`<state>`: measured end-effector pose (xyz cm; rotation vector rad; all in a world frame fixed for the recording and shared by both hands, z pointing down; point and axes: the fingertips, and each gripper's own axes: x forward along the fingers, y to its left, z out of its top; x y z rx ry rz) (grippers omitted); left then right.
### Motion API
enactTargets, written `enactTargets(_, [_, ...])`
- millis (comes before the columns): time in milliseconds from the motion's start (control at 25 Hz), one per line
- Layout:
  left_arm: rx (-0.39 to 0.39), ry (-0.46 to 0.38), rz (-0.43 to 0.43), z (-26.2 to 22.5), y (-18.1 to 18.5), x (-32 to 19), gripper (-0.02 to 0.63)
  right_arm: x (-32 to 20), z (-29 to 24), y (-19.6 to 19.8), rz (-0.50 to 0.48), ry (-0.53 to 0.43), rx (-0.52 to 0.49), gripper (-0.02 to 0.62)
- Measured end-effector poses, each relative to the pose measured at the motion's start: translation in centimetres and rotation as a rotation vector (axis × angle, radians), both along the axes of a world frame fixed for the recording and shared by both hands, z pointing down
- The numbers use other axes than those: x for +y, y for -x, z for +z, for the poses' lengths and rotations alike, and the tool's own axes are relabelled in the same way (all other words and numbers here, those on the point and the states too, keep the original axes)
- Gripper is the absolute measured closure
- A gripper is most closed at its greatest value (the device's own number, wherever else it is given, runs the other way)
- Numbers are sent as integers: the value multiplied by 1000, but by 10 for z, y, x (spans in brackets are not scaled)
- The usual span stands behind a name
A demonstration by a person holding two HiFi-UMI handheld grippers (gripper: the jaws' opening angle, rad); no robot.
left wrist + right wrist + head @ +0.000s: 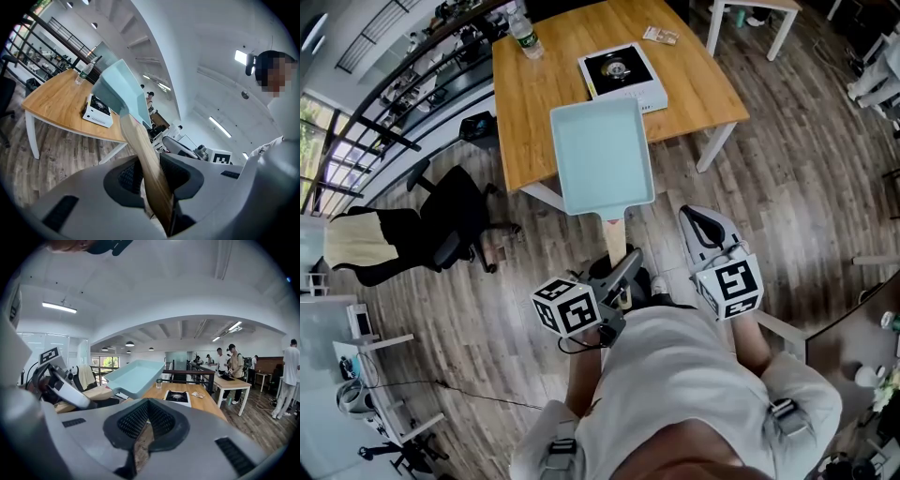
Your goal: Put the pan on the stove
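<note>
While the left gripper (621, 272) pinches its wooden handle (615, 239), the pan (605, 155) hangs stiff, probably nose-heavy, over the table (534, 112) edge, stove (622, 75) at twelve o'clock beyond; right gripper (698, 223) pressed together, empty.

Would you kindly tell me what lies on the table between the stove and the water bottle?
Nothing; that stretch of the wooden table between the stove and the water bottle is bare, which the head view shows.

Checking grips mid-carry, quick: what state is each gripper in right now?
Left gripper: shut on the wooden handle of the pan.
Right gripper: shut, nothing between its jaws.
</note>
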<state>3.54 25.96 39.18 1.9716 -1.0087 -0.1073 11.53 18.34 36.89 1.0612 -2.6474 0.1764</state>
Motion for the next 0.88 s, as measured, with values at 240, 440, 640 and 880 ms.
enactTargets(240, [9,6,29,3,17,-31,488,-31,1,16,25,1,9,575])
enactTargets(440, [13,11,46,4,37,-63,488,-62,0,36,40,4,14,575])
enactTargets(640, [9,20,64,7,56,-91,488,-90,1,52,61,9,21,575])
enactTargets(880, [3,30,85,10,77,-118,488,-113,4,71,79,12,34,575])
